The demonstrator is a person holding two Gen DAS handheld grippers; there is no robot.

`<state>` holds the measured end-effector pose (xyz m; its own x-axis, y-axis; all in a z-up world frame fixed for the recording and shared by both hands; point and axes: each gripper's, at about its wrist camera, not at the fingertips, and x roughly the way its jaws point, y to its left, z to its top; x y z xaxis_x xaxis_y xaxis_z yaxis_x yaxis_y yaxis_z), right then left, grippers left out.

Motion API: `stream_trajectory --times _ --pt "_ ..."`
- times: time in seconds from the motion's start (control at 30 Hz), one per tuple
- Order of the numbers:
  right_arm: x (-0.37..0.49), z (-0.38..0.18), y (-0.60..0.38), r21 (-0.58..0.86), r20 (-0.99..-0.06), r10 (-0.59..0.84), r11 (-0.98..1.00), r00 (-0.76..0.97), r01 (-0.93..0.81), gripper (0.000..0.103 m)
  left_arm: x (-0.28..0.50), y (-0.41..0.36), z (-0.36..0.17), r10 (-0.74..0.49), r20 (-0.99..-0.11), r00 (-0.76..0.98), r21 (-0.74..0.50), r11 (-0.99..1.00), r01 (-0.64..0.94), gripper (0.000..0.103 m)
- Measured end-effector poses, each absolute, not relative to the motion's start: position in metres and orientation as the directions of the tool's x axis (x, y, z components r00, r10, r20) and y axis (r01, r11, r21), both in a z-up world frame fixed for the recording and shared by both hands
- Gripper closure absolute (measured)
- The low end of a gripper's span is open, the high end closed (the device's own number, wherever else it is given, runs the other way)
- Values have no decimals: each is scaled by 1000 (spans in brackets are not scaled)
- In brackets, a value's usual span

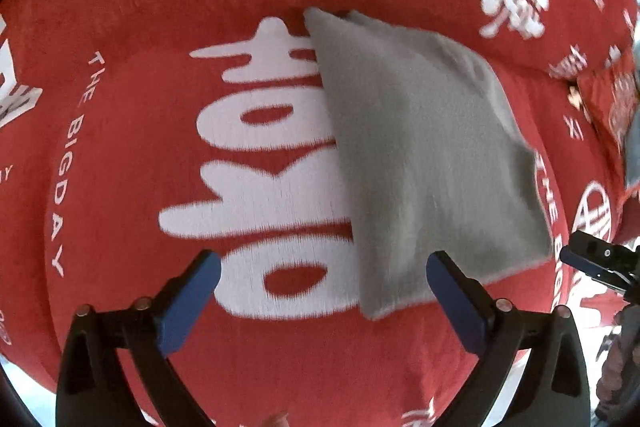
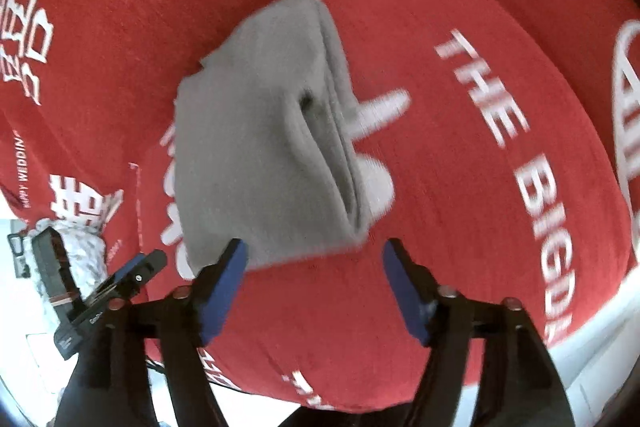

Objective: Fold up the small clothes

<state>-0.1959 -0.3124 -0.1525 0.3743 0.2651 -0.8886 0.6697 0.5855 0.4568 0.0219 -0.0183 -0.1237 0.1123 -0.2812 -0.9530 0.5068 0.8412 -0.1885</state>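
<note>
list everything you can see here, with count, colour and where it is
grey cloth: one, grey, folded, lying flat on the red cover ahead of both grippers
red cover: one, red with white characters and lettering, spread under everything
left gripper: one, black with blue pads, open, holding nothing, near the cloth's near edge
right gripper: one, black with blue pads, open, holding nothing, just short of the cloth's layered edge

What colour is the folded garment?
Plain grey garment, clearest in the left wrist view.
</note>
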Motion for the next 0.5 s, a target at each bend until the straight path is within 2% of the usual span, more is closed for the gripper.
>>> stream_trajectory --times 0.2,0.5 --pt "-149 -172 -380 559 -829 360 551 428 620 24 85 -46 -143 -345 -936 67 -291 867 405 0" --pt "-108 -244 -435 713 -679 598 399 426 577 24 110 -86 -186 -440 -893 -93 -435 793 426 0"
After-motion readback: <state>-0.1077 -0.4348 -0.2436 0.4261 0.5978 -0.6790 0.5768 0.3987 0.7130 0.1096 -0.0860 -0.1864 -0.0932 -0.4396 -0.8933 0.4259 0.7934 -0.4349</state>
